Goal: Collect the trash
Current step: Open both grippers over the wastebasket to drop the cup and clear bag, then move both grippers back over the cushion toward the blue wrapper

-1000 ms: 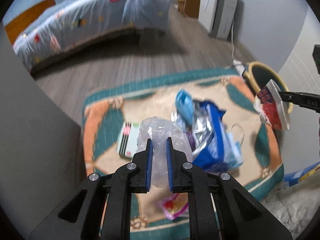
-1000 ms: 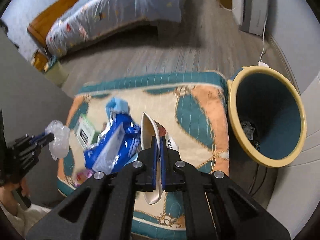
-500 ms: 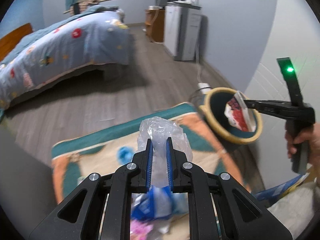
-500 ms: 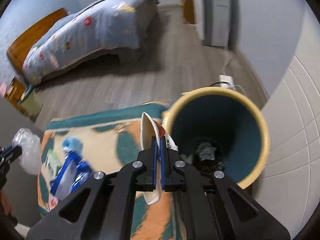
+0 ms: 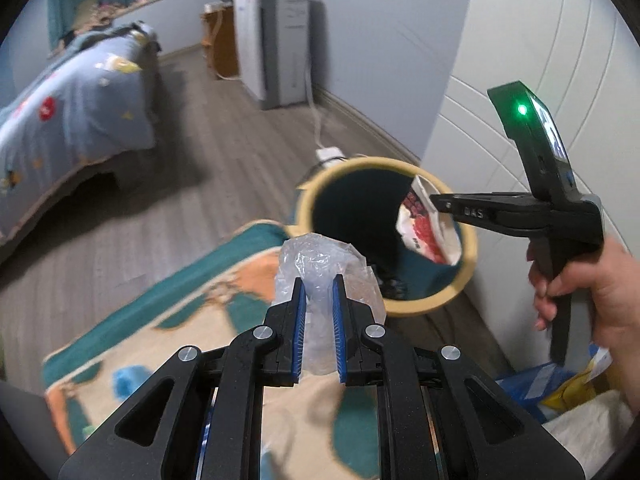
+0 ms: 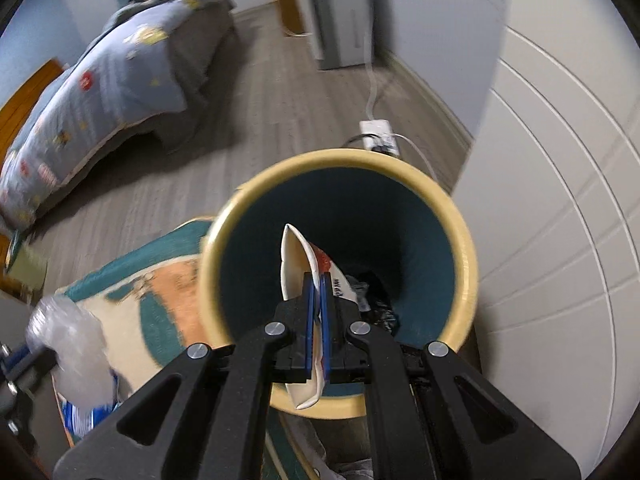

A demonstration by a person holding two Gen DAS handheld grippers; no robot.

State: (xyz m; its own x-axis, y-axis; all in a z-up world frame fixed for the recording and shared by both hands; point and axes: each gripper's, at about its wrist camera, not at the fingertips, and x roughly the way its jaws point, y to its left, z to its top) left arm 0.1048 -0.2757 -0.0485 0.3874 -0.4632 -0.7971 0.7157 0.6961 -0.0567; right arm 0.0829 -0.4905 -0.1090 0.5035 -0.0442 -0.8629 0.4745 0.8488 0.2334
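Note:
My left gripper (image 5: 319, 280) is shut on a crumpled clear plastic bag (image 5: 325, 264), held over the rug just short of the trash bin (image 5: 430, 306). The bin is teal inside with a yellow rim (image 6: 352, 160) and has dark scraps at its bottom. My right gripper (image 6: 317, 280) is shut on a white and red wrapper (image 6: 298, 256), which hangs over the bin's mouth. In the left wrist view the same wrapper (image 5: 424, 224) is pinched by the right gripper (image 5: 434, 200), which a hand (image 5: 584, 280) holds. The plastic bag (image 6: 72, 352) shows at the lower left of the right wrist view.
The bin stands between a patterned teal and orange rug (image 5: 208, 292) and a white panelled wall (image 6: 560, 220). A power strip (image 6: 376, 136) with a cable lies behind it. A bed (image 5: 72, 112) and a grey cabinet (image 5: 272, 40) stand farther off. More blue packaging (image 6: 92, 412) lies on the rug.
Both grippers have swept from over the rug toward the bin. The wrapper now hangs over the bin's mouth, and the plastic bag has come close to its rim.

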